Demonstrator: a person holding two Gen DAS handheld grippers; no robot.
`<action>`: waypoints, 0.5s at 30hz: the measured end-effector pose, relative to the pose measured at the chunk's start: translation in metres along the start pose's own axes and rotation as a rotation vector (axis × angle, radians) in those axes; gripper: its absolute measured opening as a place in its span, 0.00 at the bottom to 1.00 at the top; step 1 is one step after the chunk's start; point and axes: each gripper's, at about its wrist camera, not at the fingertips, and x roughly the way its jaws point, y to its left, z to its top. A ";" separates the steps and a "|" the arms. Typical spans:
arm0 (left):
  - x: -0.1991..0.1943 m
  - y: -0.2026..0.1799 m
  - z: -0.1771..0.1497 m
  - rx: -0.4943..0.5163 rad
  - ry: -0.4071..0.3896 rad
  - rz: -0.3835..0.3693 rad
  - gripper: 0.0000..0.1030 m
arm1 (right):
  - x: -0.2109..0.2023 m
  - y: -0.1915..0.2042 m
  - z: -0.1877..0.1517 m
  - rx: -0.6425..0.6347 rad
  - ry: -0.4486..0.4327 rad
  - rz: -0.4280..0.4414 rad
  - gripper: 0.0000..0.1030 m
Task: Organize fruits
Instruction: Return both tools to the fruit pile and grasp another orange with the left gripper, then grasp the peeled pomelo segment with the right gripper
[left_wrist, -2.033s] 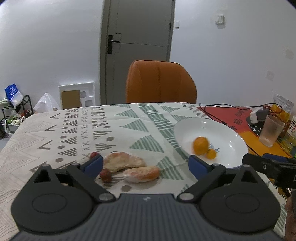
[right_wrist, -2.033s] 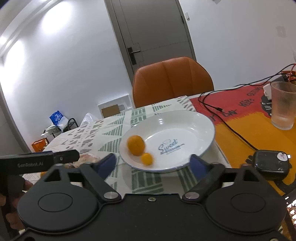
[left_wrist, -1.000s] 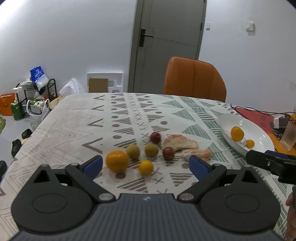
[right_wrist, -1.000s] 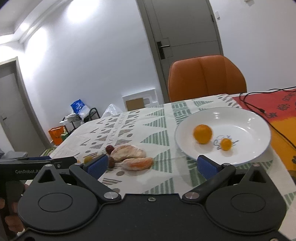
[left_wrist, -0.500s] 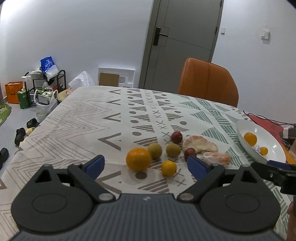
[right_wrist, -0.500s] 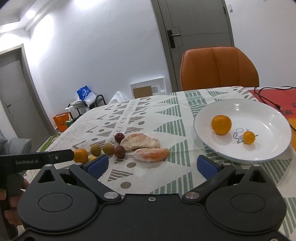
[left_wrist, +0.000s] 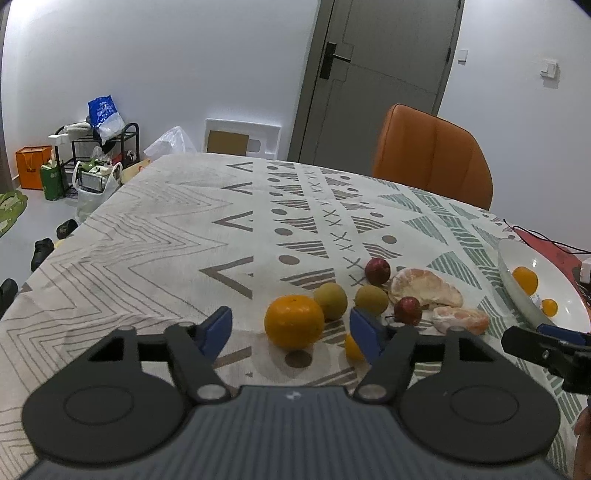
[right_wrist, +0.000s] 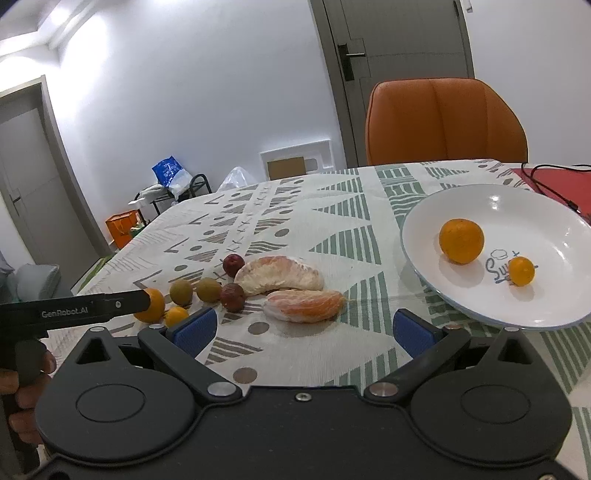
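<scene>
Patterned tablecloth (left_wrist: 155, 236) carries loose fruit; left gripper (left_wrist: 290, 330), jaws just narrowing yet apart, should straddle the big orange (left_wrist: 294, 321) squarely; right gripper (right_wrist: 301, 330) spread, empty.

**Loose fruit beside a part-filled plate**

A large orange (left_wrist: 294, 326) lies on the counter (left_wrist: 155, 236) with two green-yellow round fruits (left_wrist: 331, 300), two dark red ones (left_wrist: 377, 271), a small orange fruit (right_wrist: 176, 316) and two peeled pomelo segments (right_wrist: 279, 274), one pale, one pinker, clustered close together. The white plate (right_wrist: 546, 206) nearby holds one orange (right_wrist: 461, 240) and one small kumquat (right_wrist: 521, 271), apart.
</scene>
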 end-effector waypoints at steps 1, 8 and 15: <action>0.002 0.001 0.000 -0.003 0.002 -0.001 0.63 | 0.002 0.000 0.000 0.001 0.003 -0.001 1.00; 0.017 0.005 0.000 -0.021 0.026 -0.006 0.53 | 0.019 0.000 0.001 -0.004 0.020 0.002 0.99; 0.021 0.007 0.003 -0.029 0.042 -0.029 0.36 | 0.036 0.000 0.002 -0.007 0.045 0.003 0.96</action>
